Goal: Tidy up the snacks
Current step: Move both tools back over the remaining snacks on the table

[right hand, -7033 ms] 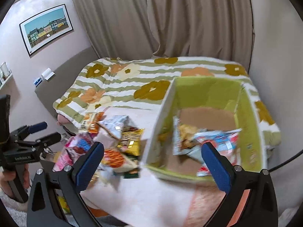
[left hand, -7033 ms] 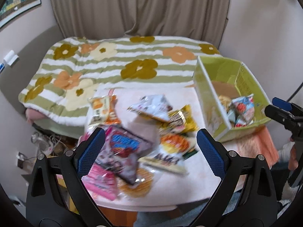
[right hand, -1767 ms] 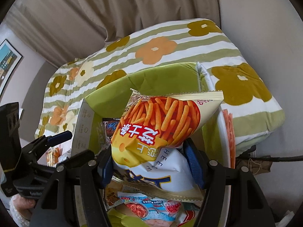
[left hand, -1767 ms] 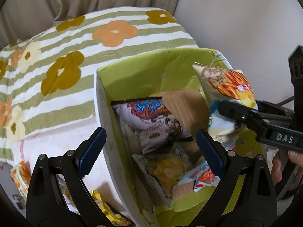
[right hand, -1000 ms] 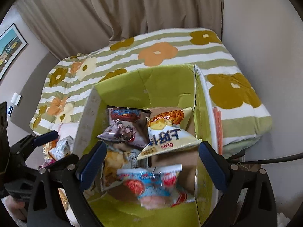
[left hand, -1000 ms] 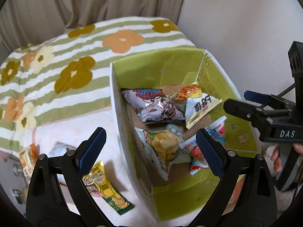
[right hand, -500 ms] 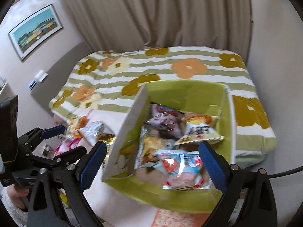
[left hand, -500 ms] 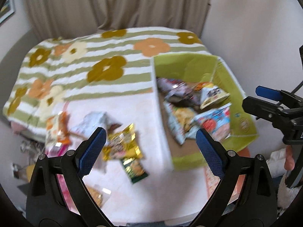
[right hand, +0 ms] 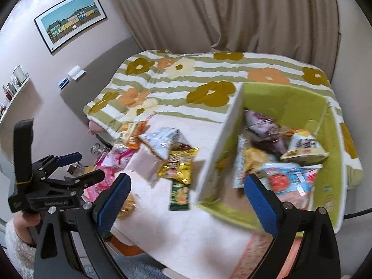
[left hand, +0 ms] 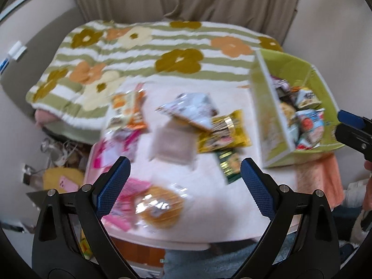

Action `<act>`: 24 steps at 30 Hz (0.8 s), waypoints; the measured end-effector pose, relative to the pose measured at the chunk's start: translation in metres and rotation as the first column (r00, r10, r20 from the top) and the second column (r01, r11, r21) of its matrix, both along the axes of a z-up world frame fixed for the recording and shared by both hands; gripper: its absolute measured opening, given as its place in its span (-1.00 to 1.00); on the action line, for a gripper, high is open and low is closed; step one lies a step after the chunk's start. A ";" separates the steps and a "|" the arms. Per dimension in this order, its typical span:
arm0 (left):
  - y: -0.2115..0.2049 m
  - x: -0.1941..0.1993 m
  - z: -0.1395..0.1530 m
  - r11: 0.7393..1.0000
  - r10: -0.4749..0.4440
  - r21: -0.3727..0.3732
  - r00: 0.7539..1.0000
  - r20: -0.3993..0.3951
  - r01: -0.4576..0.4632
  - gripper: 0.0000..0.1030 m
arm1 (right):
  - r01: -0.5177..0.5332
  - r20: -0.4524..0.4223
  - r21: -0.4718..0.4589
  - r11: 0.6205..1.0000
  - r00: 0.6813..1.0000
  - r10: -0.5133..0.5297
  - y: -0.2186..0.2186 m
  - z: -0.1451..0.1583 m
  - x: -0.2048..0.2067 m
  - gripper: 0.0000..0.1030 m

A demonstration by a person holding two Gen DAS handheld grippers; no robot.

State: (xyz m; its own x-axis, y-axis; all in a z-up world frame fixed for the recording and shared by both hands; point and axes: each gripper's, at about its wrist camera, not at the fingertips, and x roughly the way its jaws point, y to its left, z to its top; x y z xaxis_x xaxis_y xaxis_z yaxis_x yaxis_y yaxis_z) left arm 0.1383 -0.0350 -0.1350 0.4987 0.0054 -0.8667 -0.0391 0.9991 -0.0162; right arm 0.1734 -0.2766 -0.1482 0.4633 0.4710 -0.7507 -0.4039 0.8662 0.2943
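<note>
left hand-held gripper (left hand: 183, 181) — agape, empty | right hand-held gripper (right hand: 186, 200) — agape, empty

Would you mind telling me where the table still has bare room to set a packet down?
The table is bare along its near edge, between the dark green packet and the green box. A thin strip between the gold packet and the box also looks free. The left half is crowded with overlapping packets, and the box is fairly full.

Box (right hand: 288, 100): lime green inside, white outer wall. Blanket (left hand: 144, 44): white and olive stripes, ochre, orange and cream flowers. Table cover (left hand: 209, 200): pale pink. Packets: gold (left hand: 223, 134), dark green (left hand: 230, 165), silver-white (left hand: 188, 109), pink (left hand: 123, 200). Gripper pads (left hand: 114, 186): blue.
</note>
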 end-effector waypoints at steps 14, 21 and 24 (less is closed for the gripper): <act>0.126 -0.030 -0.068 0.990 -0.142 -0.038 0.975 -0.170 0.137 0.85 | 0.145 -0.226 0.010 0.989 0.964 -0.139 0.127 -0.075 -0.038 0.88; 0.144 -0.022 -0.108 0.967 -0.252 -0.076 0.942 -0.223 0.241 0.85 | 0.248 -0.323 -0.005 0.969 0.916 -0.237 0.154 -0.116 -0.055 0.88; 0.142 -0.012 -0.123 0.960 -0.279 -0.093 0.930 -0.240 0.264 0.85 | 0.280 -0.369 -0.003 0.960 0.892 -0.262 0.163 -0.132 -0.056 0.88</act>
State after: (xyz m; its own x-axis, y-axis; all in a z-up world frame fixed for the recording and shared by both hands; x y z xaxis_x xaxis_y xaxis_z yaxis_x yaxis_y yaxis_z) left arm 0.1264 0.1073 -0.2577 0.2430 -0.1540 -0.9577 0.2229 0.9698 -0.0993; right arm 0.1174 -0.1141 -0.2803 0.2788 0.4062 -0.8702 -0.0131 0.9077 0.4195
